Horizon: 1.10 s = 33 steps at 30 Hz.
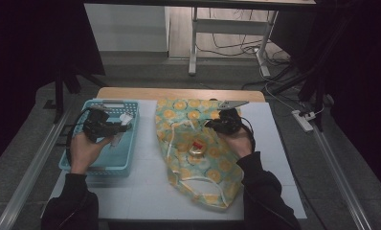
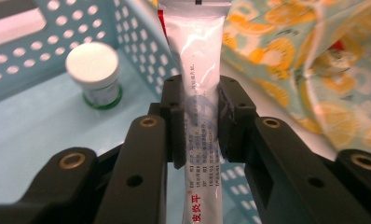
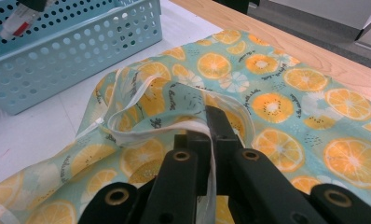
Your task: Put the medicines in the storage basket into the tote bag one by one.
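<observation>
My left gripper [image 2: 200,95] is shut on a white tube [image 2: 200,51] with printed text, pinched across its middle. In the high view that left gripper [image 1: 117,128] holds the tube [image 1: 123,120] above the blue basket [image 1: 78,165]. A cloth bag [image 1: 203,177] with an orange-slice print lies flat in the middle of the table. My right gripper [image 3: 206,128] is shut on the bag's white-edged rim [image 3: 141,133] and holds it up a little. In the high view the right gripper [image 1: 211,123] is at the bag's upper part. A small round item [image 1: 197,148] with a red patch lies on the bag's middle.
A white-lidded jar [image 2: 92,70] stands on the basket's floor [image 2: 39,121]. The basket [image 3: 81,56] sits left of the bag on a white mat [image 1: 145,191]. The wooden table edge [image 3: 286,46] runs behind the bag. Desk legs and cables are on the floor beyond.
</observation>
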Each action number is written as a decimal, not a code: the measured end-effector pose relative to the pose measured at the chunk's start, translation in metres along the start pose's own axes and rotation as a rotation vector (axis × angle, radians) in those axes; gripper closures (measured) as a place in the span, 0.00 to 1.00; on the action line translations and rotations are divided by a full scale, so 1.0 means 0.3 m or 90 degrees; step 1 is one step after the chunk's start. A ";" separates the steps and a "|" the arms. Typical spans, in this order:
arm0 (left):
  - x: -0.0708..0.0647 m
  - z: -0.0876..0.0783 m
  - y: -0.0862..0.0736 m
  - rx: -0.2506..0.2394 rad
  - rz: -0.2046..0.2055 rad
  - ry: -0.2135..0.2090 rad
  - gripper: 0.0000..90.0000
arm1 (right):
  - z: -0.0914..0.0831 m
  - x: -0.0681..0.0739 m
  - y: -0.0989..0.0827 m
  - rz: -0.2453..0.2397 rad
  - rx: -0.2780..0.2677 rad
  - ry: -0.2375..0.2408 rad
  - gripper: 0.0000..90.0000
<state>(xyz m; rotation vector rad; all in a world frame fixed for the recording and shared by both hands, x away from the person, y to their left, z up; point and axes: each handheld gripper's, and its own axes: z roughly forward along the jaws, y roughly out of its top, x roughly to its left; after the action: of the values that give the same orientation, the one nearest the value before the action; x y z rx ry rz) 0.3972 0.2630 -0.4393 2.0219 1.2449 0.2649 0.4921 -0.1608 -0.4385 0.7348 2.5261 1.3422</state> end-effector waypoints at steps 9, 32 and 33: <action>-0.074 0.000 0.035 -0.004 0.030 -0.024 0.83 | -0.004 -0.001 0.001 0.000 -0.003 -0.001 0.99; -0.261 0.082 0.098 0.019 0.102 -0.096 0.83 | -0.001 0.000 0.001 0.001 -0.002 0.001 0.99; -0.270 0.087 0.101 0.021 0.106 -0.102 0.83 | -0.001 0.000 0.001 0.001 -0.002 0.001 0.99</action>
<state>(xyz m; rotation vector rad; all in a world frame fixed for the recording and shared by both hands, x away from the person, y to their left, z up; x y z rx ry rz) 0.3904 0.1746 -0.4216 2.1332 0.9903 0.1588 0.4920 -0.1609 -0.4380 0.7351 2.5246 1.3479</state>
